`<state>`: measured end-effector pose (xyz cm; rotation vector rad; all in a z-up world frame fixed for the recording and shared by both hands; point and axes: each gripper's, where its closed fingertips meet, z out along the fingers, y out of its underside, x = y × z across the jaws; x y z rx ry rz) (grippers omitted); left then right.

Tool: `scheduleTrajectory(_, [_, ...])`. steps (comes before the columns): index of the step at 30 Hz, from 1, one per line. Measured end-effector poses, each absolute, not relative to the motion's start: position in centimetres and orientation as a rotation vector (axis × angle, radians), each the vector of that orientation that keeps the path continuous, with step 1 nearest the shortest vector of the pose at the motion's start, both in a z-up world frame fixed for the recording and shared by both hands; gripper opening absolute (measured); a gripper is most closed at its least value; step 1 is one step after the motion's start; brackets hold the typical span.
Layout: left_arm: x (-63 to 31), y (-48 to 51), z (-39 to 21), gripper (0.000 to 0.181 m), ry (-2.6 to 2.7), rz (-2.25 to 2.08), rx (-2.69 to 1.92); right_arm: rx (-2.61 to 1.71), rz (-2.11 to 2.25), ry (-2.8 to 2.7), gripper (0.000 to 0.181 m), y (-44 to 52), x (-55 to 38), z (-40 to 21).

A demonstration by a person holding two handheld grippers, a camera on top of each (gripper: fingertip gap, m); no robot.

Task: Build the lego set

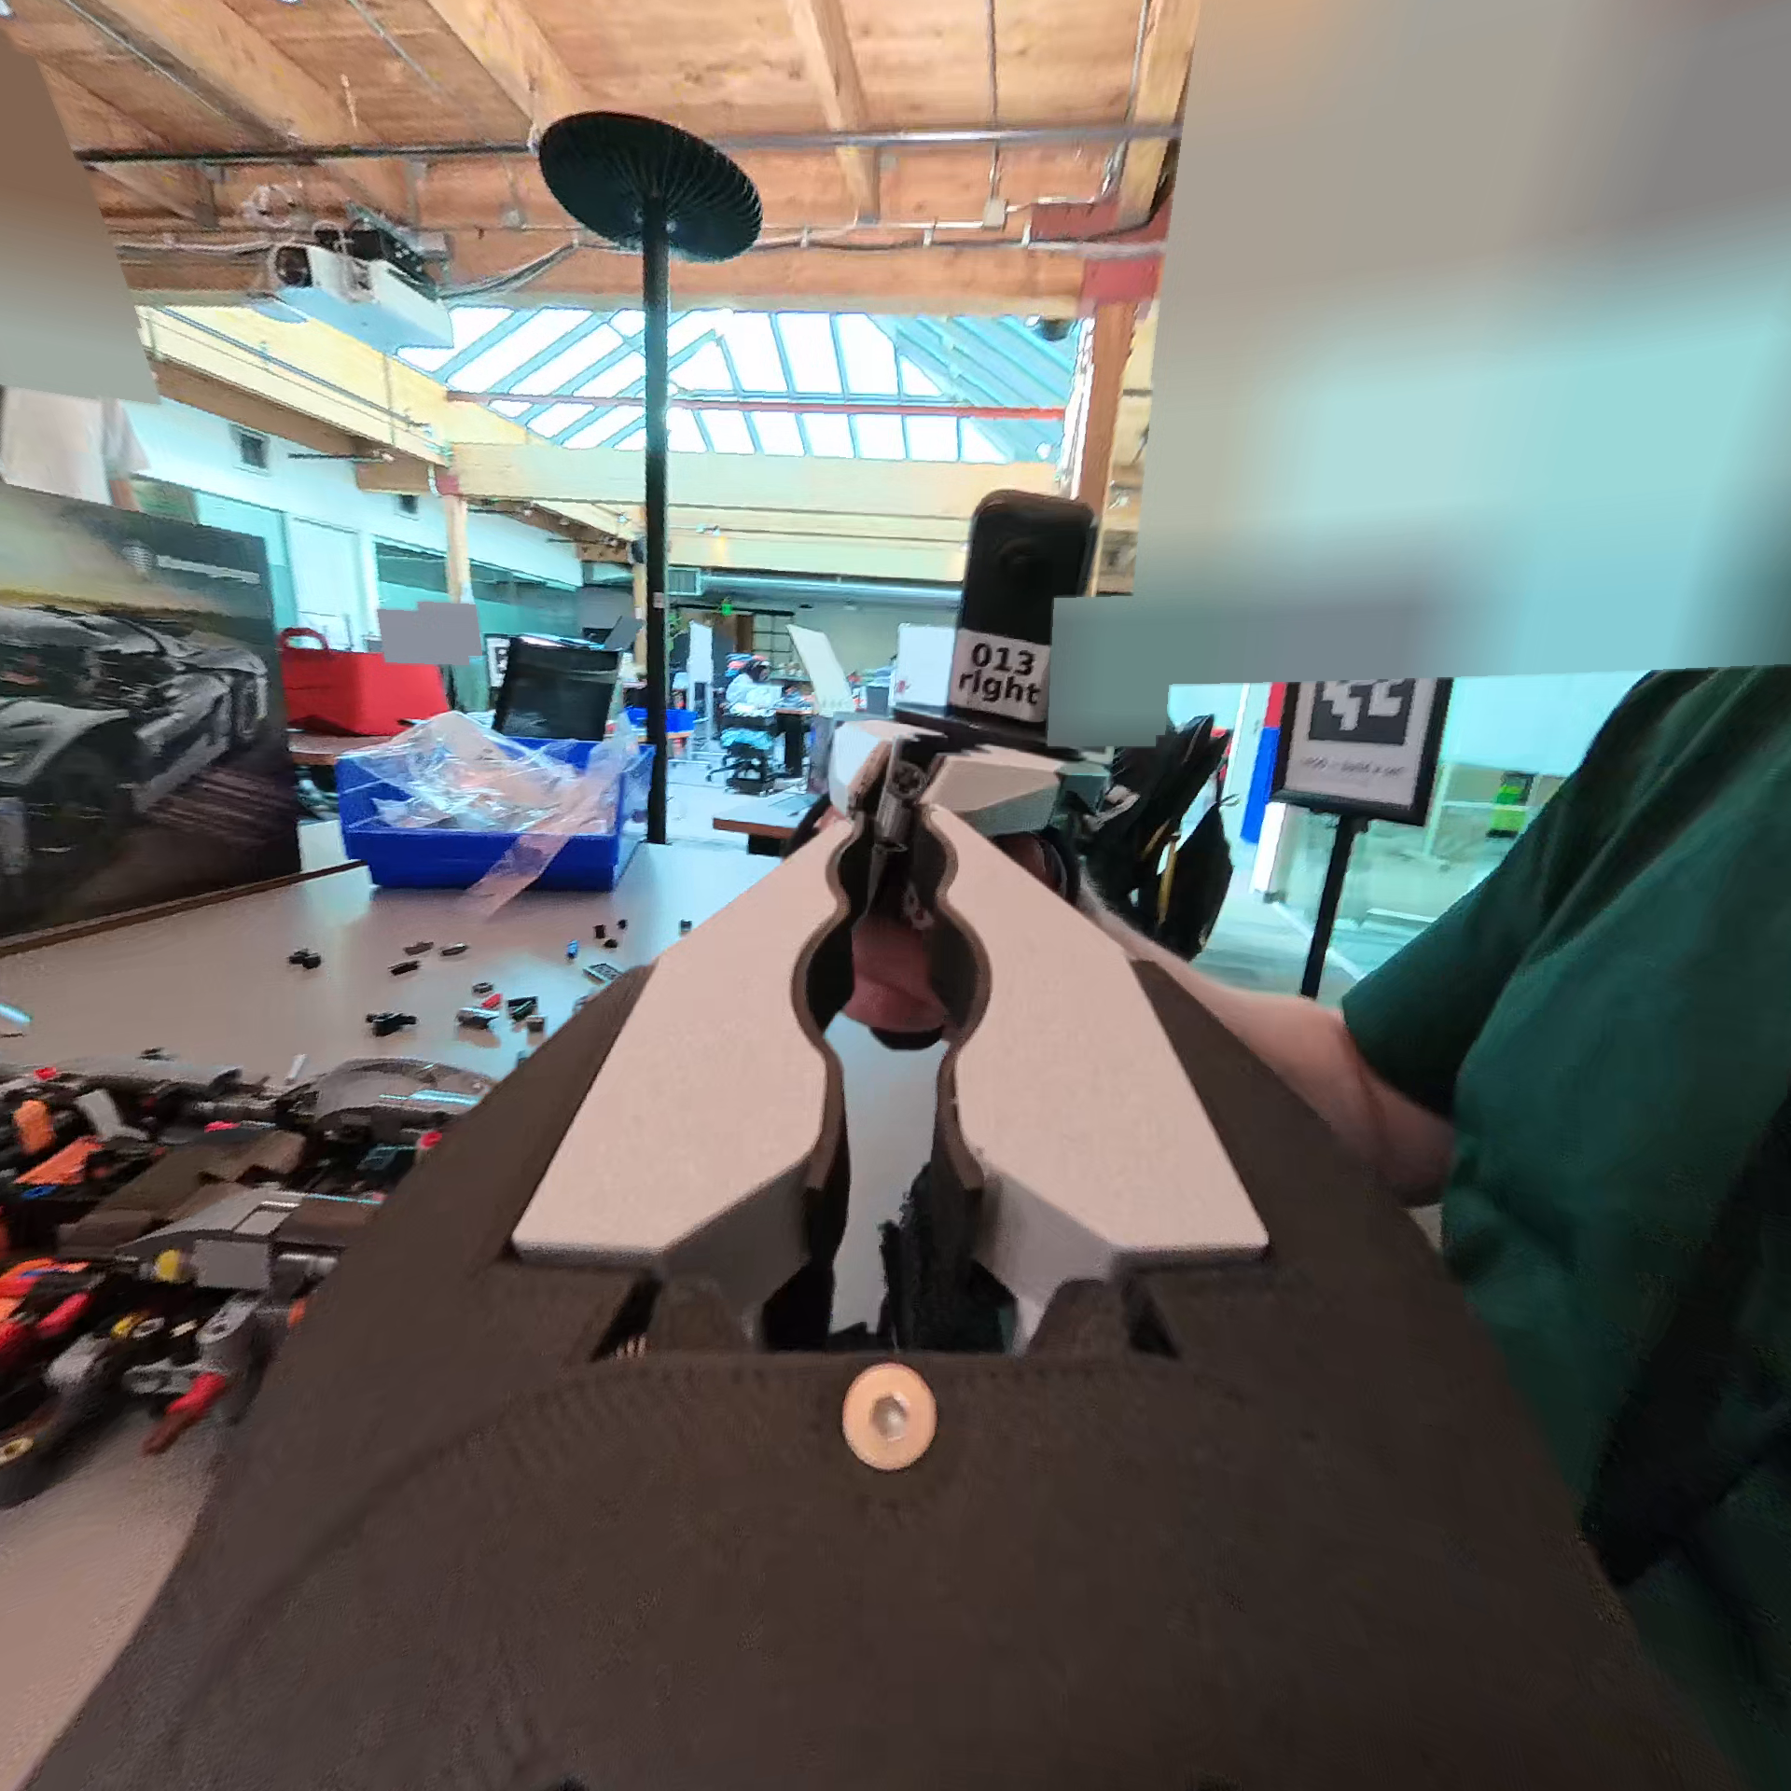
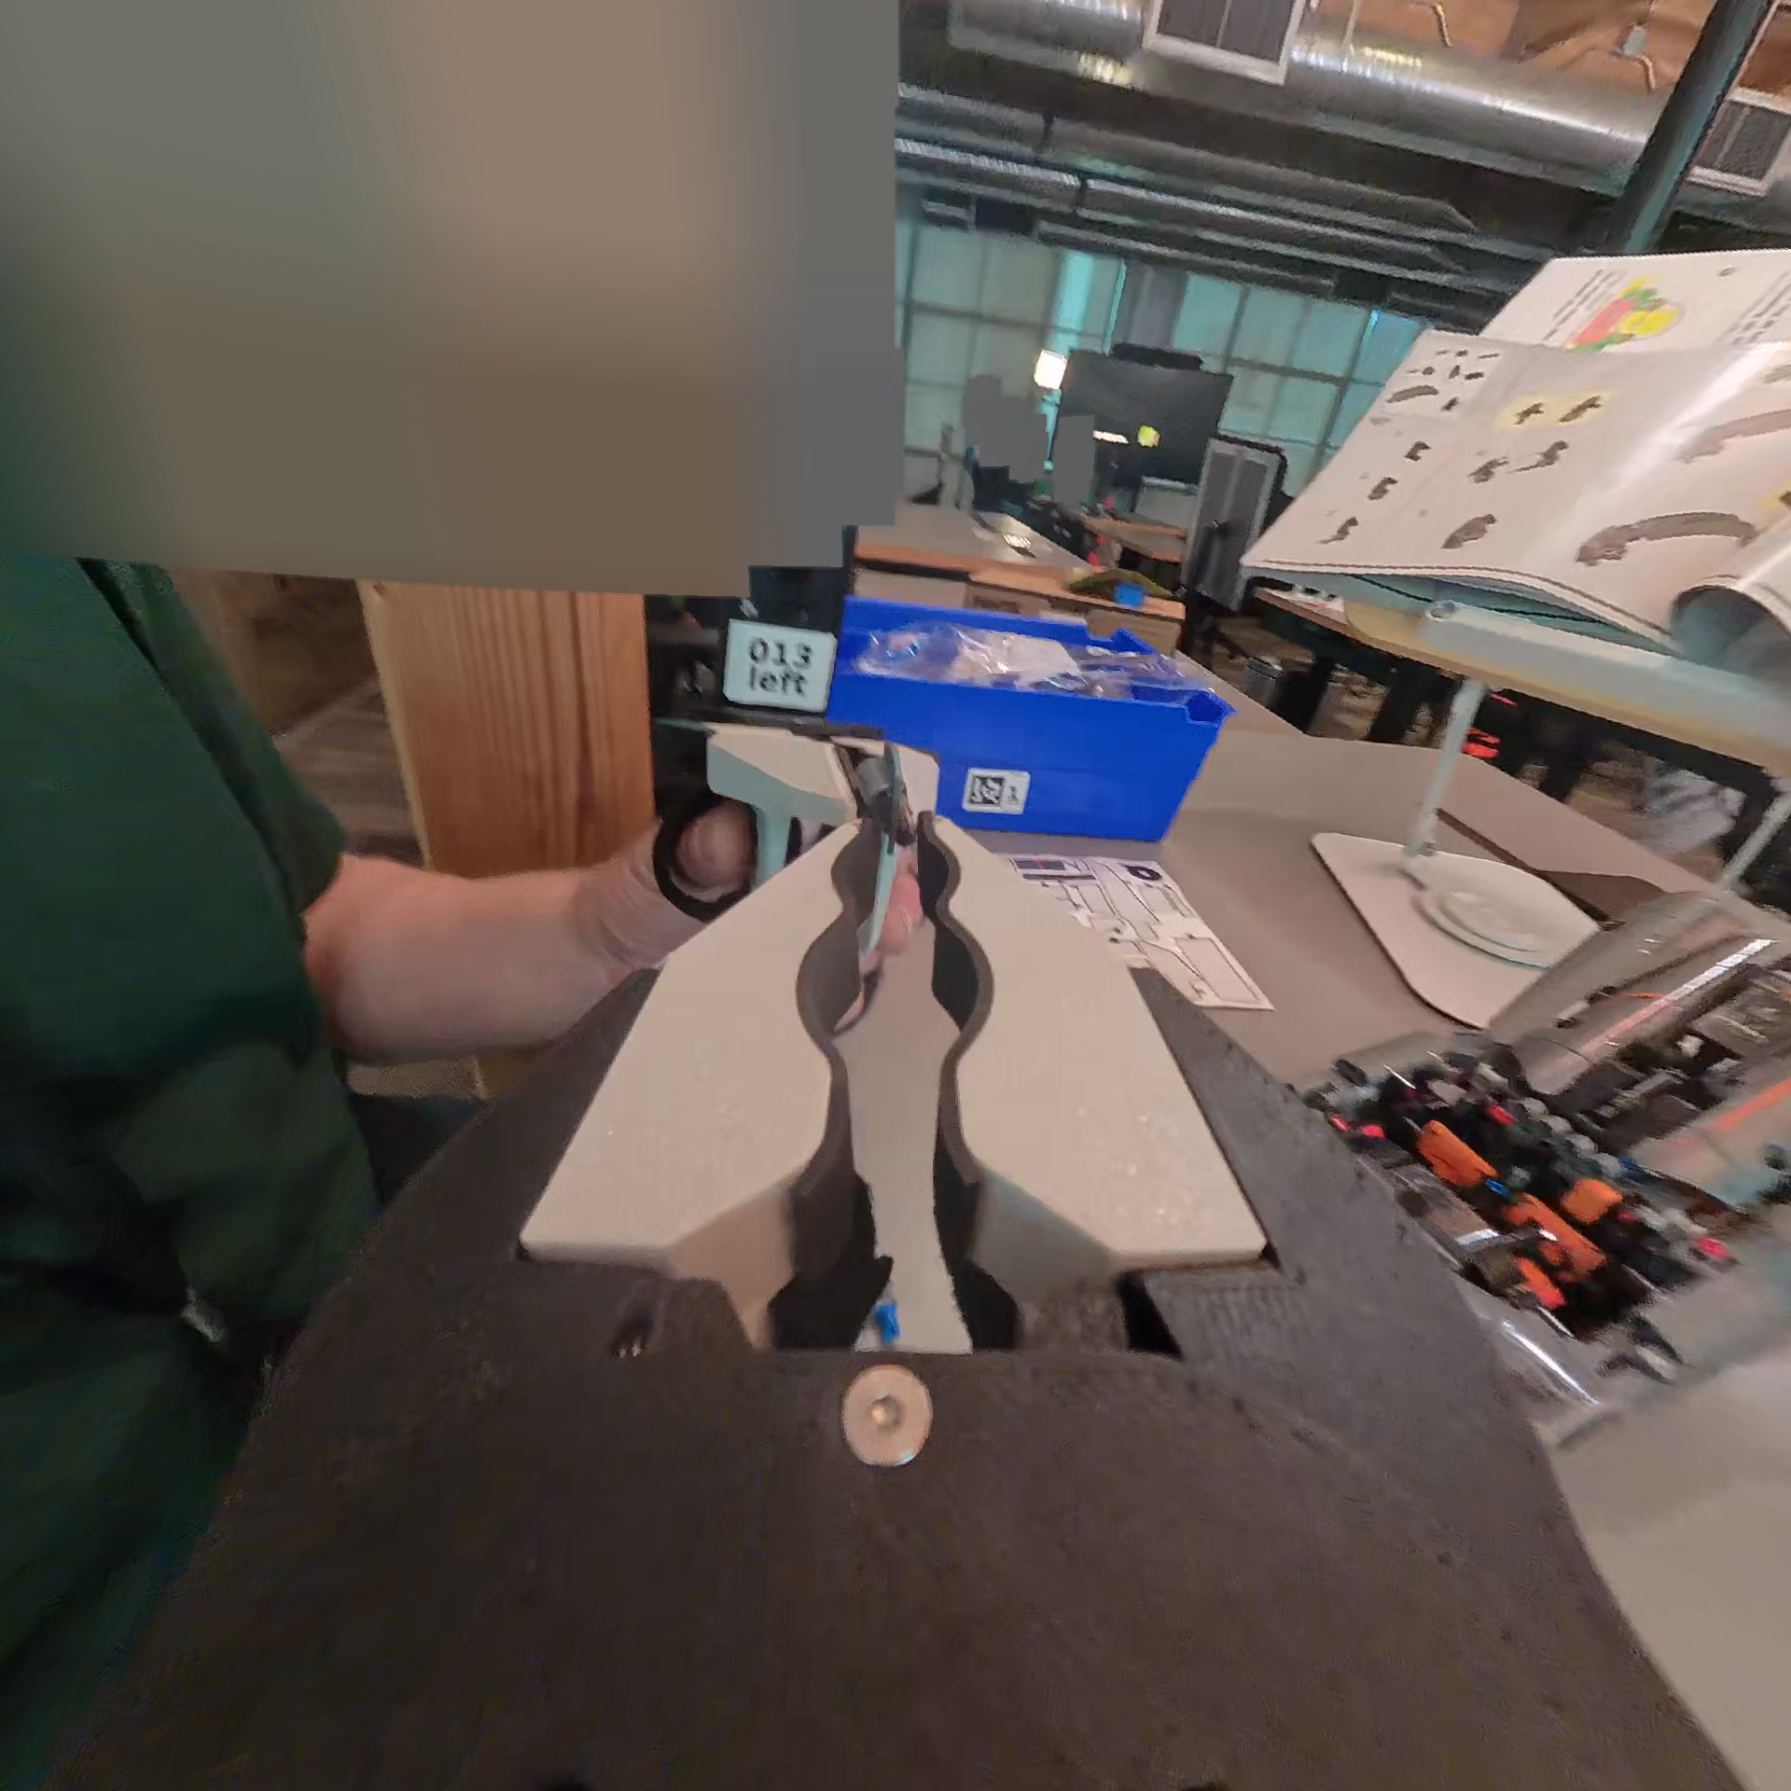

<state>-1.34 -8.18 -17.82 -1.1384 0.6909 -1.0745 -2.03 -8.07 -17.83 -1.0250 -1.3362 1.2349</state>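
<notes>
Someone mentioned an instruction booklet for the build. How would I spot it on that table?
Start at the grey table and find the blue bin of plastic bags at its far side. Right of it a white stand rises from a round-cornered base. The instruction booklet lies open and tilted on top, unlike the flat printed sheet on the tabletop.

Loose pieces (image 1: pixel 455 989) lie scattered on the table (image 1: pixel 194 959) between the model (image 1: pixel 174 1231) and the bin (image 1: pixel 485 824) behind. A booklet (image 2: pixel 1551 485) stands propped beside the bin.
</notes>
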Motion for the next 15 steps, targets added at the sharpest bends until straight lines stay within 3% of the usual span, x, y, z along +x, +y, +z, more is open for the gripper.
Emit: scheduleTrajectory(15, [-1.49, -8.23, -17.32, 0.005, 0.643, -1.226, -1.081, -1.019, 1.405, -1.259, 0.001, -8.12, -2.31, -17.21])
